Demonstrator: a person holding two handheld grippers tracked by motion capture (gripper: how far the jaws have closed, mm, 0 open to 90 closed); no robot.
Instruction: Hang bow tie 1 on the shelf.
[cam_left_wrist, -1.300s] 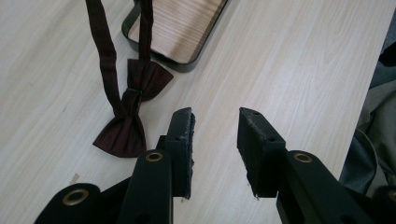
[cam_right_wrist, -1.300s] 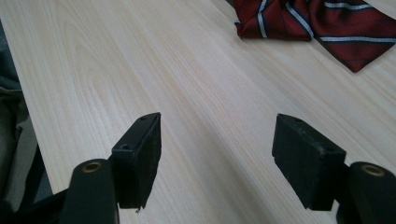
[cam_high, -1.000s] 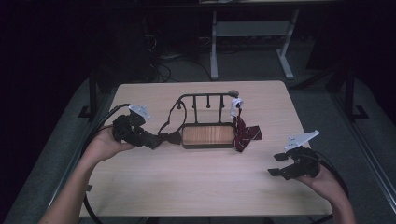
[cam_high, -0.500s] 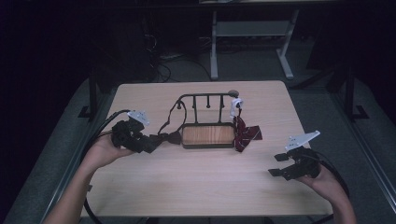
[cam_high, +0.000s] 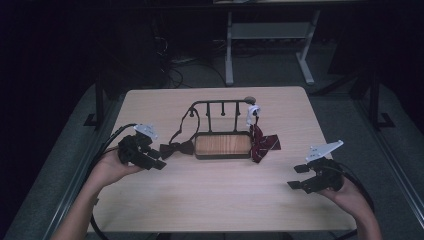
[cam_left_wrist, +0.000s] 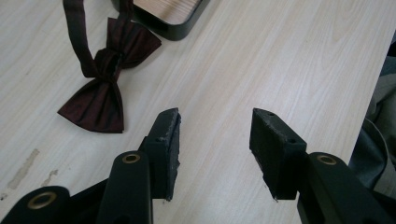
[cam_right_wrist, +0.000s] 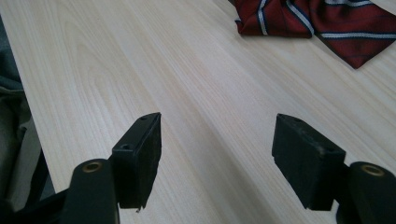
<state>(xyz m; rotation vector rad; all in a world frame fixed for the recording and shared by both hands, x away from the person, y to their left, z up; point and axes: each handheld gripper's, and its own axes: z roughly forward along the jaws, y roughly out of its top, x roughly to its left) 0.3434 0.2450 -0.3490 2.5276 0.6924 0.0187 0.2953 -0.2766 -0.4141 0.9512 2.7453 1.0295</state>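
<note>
Counted on the table (cam_high: 210, 200): two grippers, two bow ties, one stand.

Left gripper (cam_high: 159, 163) at the table's left edge, held in the left hand (cam_high: 107, 169), tips toward the dark bow tie (cam_high: 176, 149) and just short of it. Jaws had just been opening; stood about half apart, nothing between them, bare wood showing through the gap. Dark bow tie flat on the table just left of the stand's tray, strap running up to the rail.

Right gripper (cam_high: 296, 177) near the right front corner, in the right hand (cam_high: 350, 197), well apart from everything else. Jaws wide, holding nothing.

Stand (cam_high: 222, 145): black frame, wood-lined tray, rail with pegs above. Striped bow tie (cam_high: 264, 144) hung from the rail's right end and spread on the table against the tray's right side.

From the high view: whole layout, both hands, cables, grey plates on the grippers, floor and a desk frame behind.

From the left gripper view: dark bow tie (cam_left_wrist: 105, 84) read as maroon, knot and wings plain, one corner of the tray (cam_left_wrist: 170, 18) at the top; left gripper (cam_left_wrist: 215, 135) over bare wood to the tie's right.

From the right gripper view: stripes on the red bow tie (cam_right_wrist: 322, 23) read as white and blue; right gripper (cam_right_wrist: 217, 147) over bare wood, tie well ahead.
</note>
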